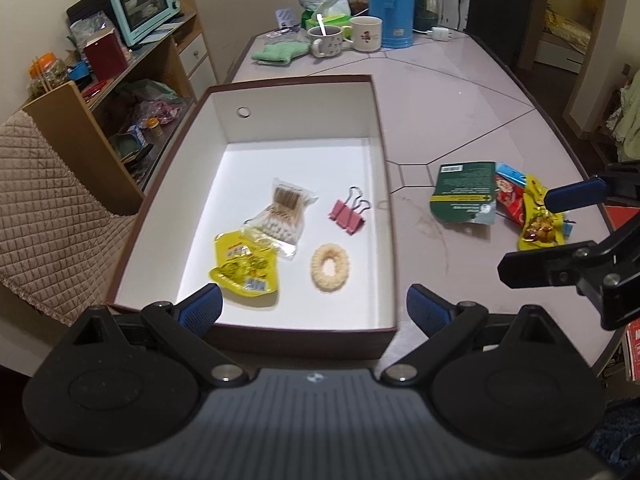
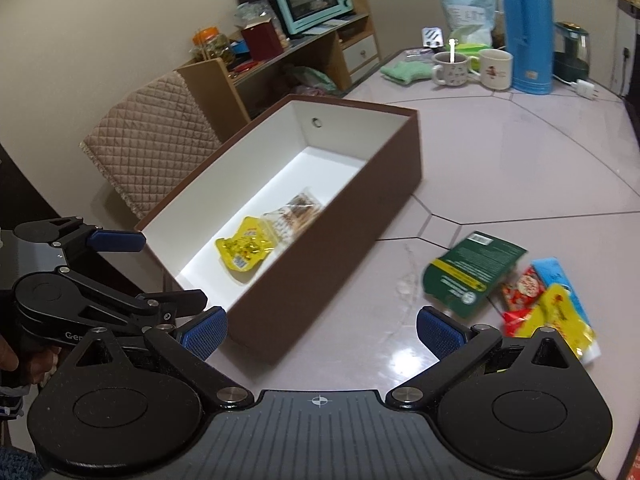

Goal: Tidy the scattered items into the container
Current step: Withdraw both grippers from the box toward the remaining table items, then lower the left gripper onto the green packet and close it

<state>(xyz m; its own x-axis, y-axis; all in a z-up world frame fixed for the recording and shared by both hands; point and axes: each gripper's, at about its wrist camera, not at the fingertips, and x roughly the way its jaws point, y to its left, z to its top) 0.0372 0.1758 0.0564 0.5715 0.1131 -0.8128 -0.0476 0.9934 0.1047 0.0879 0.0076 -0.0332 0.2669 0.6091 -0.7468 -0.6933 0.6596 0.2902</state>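
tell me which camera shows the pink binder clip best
The left wrist view. It looks down into the box, so the binder clip lies in plain sight beside the hair tie. In the right wrist view the box's near wall hides the clip completely.

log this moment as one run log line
box: four items in | table: green packet, snack packets left | left gripper: open, empty | right gripper: open, empty

table (image 2: 500, 168): glossy, smooth stone-ish top
box (image 2: 332, 248): matt brown card, white inside
snack packets (image 2: 560, 312) beside box: shiny crinkly plastic
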